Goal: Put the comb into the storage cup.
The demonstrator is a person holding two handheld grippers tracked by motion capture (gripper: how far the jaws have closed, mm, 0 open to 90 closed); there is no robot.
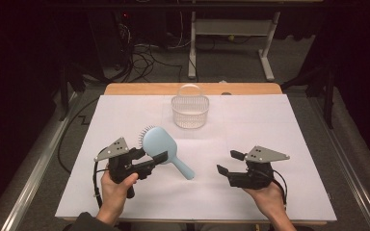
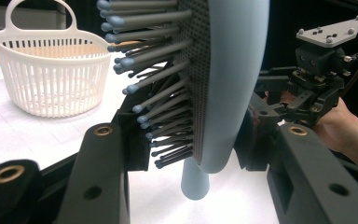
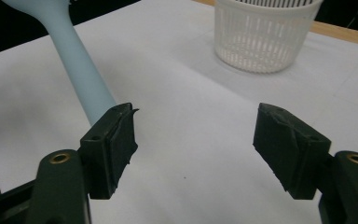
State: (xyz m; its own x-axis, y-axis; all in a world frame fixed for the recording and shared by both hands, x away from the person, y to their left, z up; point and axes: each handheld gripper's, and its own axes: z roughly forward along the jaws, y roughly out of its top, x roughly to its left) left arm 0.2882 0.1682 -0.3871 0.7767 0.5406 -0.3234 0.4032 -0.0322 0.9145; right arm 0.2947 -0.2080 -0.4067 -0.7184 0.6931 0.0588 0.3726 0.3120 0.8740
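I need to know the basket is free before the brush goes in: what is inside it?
Nothing shows through the slatted wall of the white basket or over its rim; its floor is hidden in all views.

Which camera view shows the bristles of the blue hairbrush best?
The left gripper view: the bristles stand close and sharp. The high view shows a small fringe at the head's edge; the right gripper view shows the handle, no bristles.

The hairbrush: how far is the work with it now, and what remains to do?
Done: the hairbrush is lifted off the white sheet, clamped by its head in the left gripper. In hand: the right gripper stands open and empty beside the handle, which points toward it. Left: the white basket at the far side looks empty in the high view, so the brush probably still has to go there.
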